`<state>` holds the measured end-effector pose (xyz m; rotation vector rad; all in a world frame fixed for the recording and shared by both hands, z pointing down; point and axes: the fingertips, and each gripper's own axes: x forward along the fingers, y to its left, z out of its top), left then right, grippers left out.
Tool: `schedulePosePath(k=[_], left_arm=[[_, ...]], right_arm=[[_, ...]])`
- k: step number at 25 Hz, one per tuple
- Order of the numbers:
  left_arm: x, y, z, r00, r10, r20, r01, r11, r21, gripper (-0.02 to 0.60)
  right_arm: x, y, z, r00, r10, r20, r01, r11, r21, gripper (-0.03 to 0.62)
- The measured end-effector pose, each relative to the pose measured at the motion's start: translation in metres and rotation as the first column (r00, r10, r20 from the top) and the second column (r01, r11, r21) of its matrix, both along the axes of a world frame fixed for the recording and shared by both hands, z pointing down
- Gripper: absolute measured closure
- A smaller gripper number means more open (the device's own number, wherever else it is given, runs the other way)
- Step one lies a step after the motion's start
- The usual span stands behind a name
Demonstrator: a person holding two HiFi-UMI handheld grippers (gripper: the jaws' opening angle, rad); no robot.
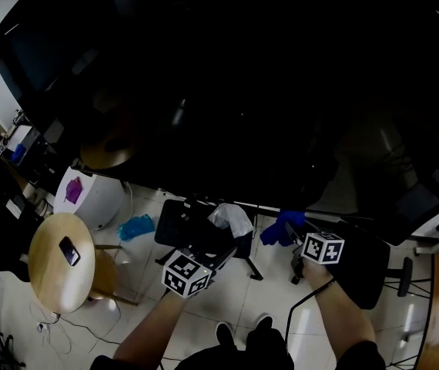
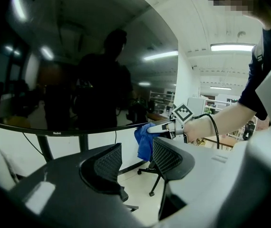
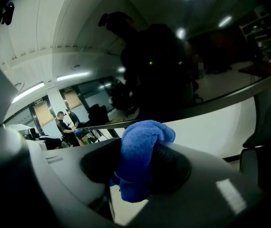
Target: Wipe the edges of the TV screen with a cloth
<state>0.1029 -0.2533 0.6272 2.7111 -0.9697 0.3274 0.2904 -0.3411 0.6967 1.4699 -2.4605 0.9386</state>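
The big dark TV screen (image 1: 227,75) fills the top of the head view. Its thin bottom edge (image 2: 54,132) runs across the left gripper view. My right gripper (image 1: 289,223) is shut on a blue cloth (image 1: 283,226). In the right gripper view the cloth (image 3: 140,156) bulges up from between the right gripper's (image 3: 138,163) jaws. Seen from the left gripper view, the cloth (image 2: 144,144) hangs from the right gripper (image 2: 155,128), up against the right end of the screen's bottom edge. My left gripper (image 2: 135,163) stands open with nothing between its mesh pads, left of the cloth.
A round wooden table (image 1: 50,276) with a phone (image 1: 69,250) stands at the lower left, beside a white bin (image 1: 100,199). A teal object (image 1: 135,226) lies on the floor. The TV stand post (image 2: 45,146) and an office chair (image 1: 358,272) are below the screen. People stand far off (image 3: 62,122).
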Motion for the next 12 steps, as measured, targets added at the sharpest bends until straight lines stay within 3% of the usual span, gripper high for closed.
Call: schedulePosePath(k=[6, 12], left_arm=[[-0.028, -0.015, 0.002, 0.999, -0.048, -0.002, 0.048, 0.999, -0.018, 0.39], [-0.039, -0.031, -0.006, 0.997, -0.072, 0.002, 0.072, 0.997, 0.017, 0.39]], right_arm=[[-0.047, -0.008, 0.003, 0.997, -0.072, 0.027, 0.072, 0.997, -0.013, 0.419], [-0.082, -0.012, 0.003, 0.988, -0.151, 0.016, 0.151, 0.988, 0.016, 0.419]])
